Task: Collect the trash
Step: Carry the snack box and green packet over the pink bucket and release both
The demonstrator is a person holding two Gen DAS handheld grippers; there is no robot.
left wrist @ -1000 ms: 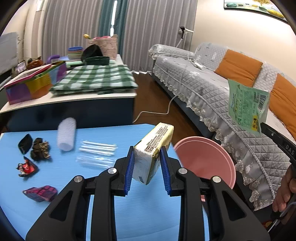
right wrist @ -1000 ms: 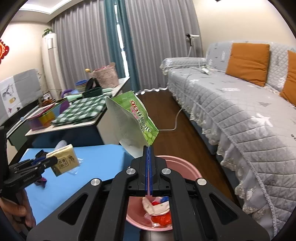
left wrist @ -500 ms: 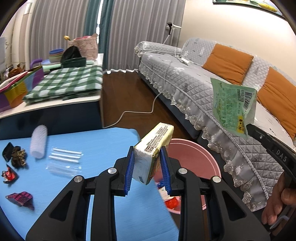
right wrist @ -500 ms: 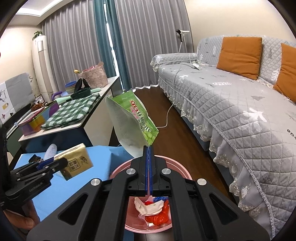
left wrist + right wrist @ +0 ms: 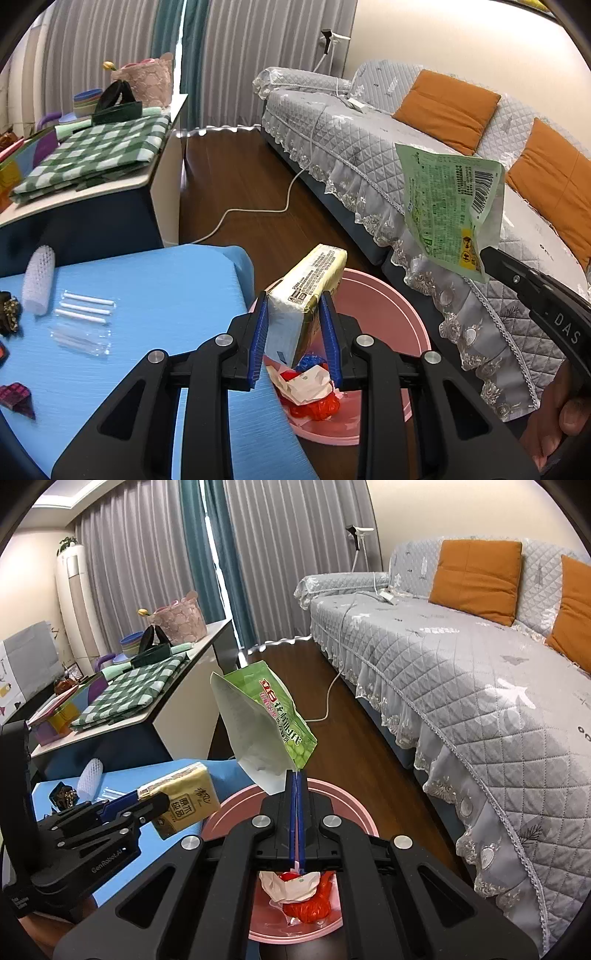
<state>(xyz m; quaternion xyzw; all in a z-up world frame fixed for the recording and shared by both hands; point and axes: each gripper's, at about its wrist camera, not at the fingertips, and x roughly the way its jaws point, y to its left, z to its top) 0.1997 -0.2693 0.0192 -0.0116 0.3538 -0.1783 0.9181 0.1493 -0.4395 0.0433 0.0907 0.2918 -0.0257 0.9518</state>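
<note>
Left wrist view first: the left hand-held gripper [image 5: 295, 332] has its blue pads clamped on the sides of a yellow tissue pack [image 5: 308, 291], jaws partly spread by the pack's width. The pack sticks up and forward, tilted, hanging over the near rim of the pink basin [image 5: 388, 317]. Inside the basin lie crumpled white paper and red wrapper scraps [image 5: 314, 391]. Left of the basin sits the blue desk [image 5: 147, 280], carrying a white foam sleeve [image 5: 38, 278] and clear-wrapped straws [image 5: 85, 306]. Right of the basin, the right hand-held gripper [image 5: 484, 254] comes in angled upward, a bare hand [image 5: 565, 417] on its handle, pinching a green snack bag [image 5: 448, 206] by one corner. Over to the right wrist view: those jaws are pressed flat together on the bag's bottom corner, the bag standing up, open and empty-looking, above the basin's far rim. Both grippers point down at a slant toward the basin.
</note>
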